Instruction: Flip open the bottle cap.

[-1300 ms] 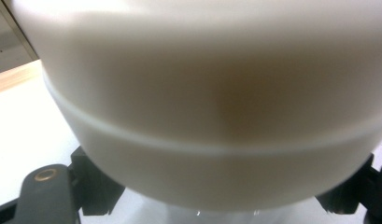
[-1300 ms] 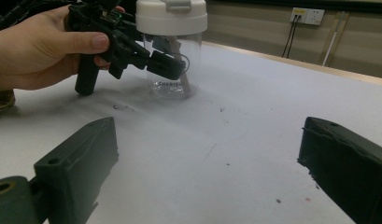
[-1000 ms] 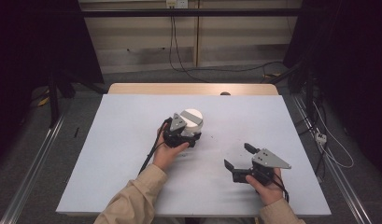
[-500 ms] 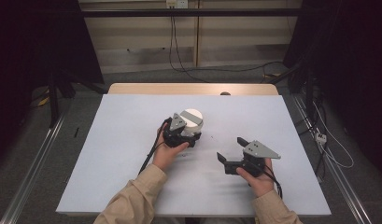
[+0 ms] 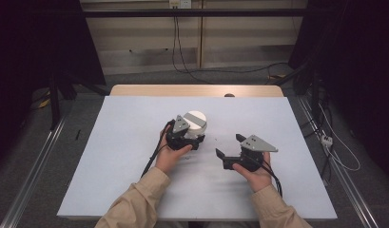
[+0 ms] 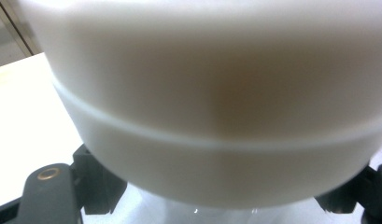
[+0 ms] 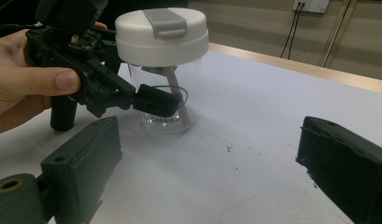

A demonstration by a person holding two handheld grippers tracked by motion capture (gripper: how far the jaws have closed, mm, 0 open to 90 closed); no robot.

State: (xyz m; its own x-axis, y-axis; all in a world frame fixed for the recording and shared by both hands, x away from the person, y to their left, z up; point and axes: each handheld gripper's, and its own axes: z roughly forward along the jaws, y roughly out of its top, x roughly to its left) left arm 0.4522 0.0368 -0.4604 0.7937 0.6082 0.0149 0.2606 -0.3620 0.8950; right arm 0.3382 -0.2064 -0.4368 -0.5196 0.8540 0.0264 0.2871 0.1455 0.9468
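Right hand-held gripper [image 5: 227, 146] shifted left toward cup [image 7: 164, 70], jaws apart; left hand-held gripper [image 5: 194, 141] clamps cup mid-table.

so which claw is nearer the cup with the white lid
Left. The left claw is closed around the clear body of the cup, just under its white lid. The right claw is open on the table, off to the cup's right and not touching it.

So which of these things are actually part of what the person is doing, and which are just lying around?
Part of the job:
- clear cup with white lid, standing on the table
- left gripper, jaws closed on the cup
- right gripper, open, pointed at the cup

Just lying about:
- white table
- cables on the floor
- wall socket
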